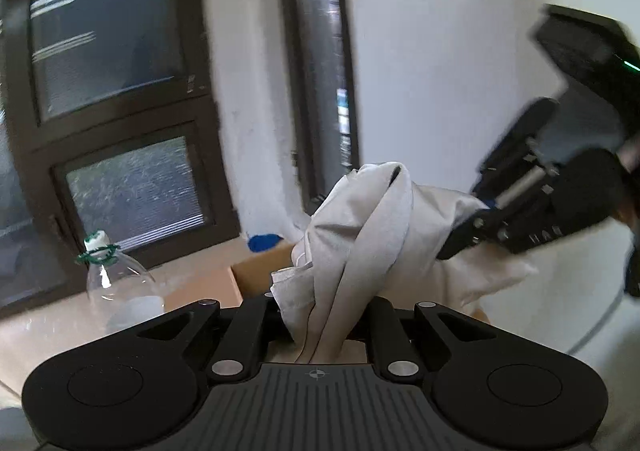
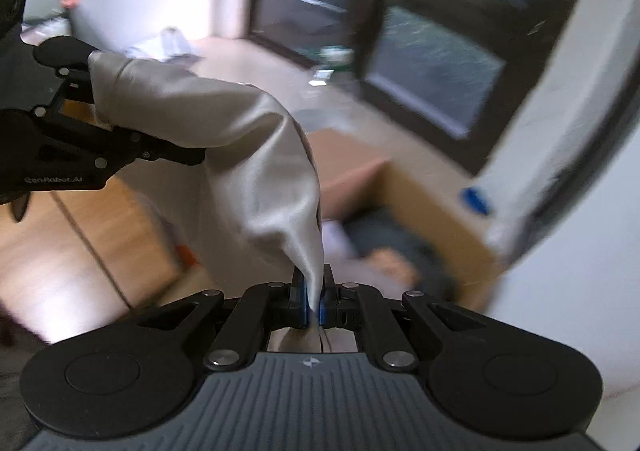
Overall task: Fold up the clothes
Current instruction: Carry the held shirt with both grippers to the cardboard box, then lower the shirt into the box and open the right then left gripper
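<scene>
A light grey garment (image 1: 360,235) hangs in the air, stretched between both grippers. My left gripper (image 1: 326,315) is shut on one bunched part of it; the cloth hides its fingertips. In the right wrist view the same garment (image 2: 224,139) runs from my right gripper (image 2: 314,303), whose blue pads (image 2: 305,305) pinch a fold, up to the left gripper (image 2: 92,115) at the left. The right gripper also shows in the left wrist view (image 1: 476,227), gripping the cloth's far end.
An open cardboard box (image 2: 436,207) with dark and light clothes inside lies below. A clear plastic bottle (image 1: 116,283) with a green neck ring stands at the left. Dark-framed glass doors (image 1: 120,91) and a white wall (image 1: 440,51) lie behind. Wood floor (image 2: 80,235) is at left.
</scene>
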Demonstrator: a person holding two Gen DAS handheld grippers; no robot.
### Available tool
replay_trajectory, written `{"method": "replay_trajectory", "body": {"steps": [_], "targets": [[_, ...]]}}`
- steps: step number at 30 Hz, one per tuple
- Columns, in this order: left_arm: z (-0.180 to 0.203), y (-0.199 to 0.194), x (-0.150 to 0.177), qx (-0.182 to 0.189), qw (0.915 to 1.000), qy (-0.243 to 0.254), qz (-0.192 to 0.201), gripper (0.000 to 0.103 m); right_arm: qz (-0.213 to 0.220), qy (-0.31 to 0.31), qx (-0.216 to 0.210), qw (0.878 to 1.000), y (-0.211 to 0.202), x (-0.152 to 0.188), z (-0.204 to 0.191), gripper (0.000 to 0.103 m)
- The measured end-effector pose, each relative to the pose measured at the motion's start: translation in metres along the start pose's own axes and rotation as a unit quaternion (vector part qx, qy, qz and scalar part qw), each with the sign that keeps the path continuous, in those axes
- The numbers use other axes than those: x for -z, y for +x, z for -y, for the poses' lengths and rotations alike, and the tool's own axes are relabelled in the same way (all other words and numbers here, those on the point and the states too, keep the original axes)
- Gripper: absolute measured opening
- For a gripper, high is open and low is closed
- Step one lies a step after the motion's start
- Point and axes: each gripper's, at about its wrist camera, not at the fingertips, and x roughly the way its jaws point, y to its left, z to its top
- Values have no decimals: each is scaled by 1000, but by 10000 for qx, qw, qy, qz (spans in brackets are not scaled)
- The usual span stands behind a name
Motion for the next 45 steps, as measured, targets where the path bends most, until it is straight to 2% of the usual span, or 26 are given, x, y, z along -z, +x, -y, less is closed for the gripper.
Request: {"method": "replay_trajectory", "body": {"steps": [2,6,8,10,13,15,18,22,24,25,26,27,28,31,36,40,45], "targets": [[3,27,-1,-157,9992,-359,-47,14,76,-36,405,9991,14,-1,20,6],[1,82,3,-418,9940,-961,-314,14,153,-470,1310,9902,62,0,32,5],[-8,105,6,-452,9893,-1276,-546,14,119,-547,1523,9868,83,0,41,3],[-16,127,11,-459,9832,-1574,-798,14,45,-476,1609,9858,100,2,55,3],[-27,158,16,-533,9764,-1766,-1121,14,-141,-309,1629,9861,136,2,76,3],[-32,179,16,-625,9749,-1741,-1236,14,-220,-134,1583,9871,146,4,86,3],[-36,202,14,-703,9753,-1579,-1373,14,-309,3,1518,9879,185,-1,101,3],[-47,210,16,-767,9706,-1617,-1612,14,-426,-37,1421,9889,218,-3,106,3],[-50,208,18,-782,9694,-1605,-1685,14,-445,-59,1495,9877,227,-2,107,10],[-52,207,20,-774,9665,-1719,-1743,14,-447,-51,1579,9864,224,-2,105,30],[-55,206,23,-762,9627,-1868,-1806,14,-449,-8,1656,9852,223,-2,106,57],[-55,204,24,-762,9594,-1981,-1858,14,-452,43,1728,9839,224,-1,107,69],[-56,203,26,-773,9569,-2061,-1893,14,-450,87,1759,9833,222,0,108,74],[-61,204,29,-801,9527,-2204,-1934,14,-493,289,1685,9840,220,7,108,74],[-69,206,33,-859,9471,-2372,-1983,14,-661,1042,1060,9867,220,26,109,74],[-70,206,33,-956,9497,-2224,-1988,14,-796,1837,684,9774,229,40,117,74],[-72,209,32,-1000,9528,-2039,-2013,14,-772,2431,608,9650,248,41,133,82]]}}
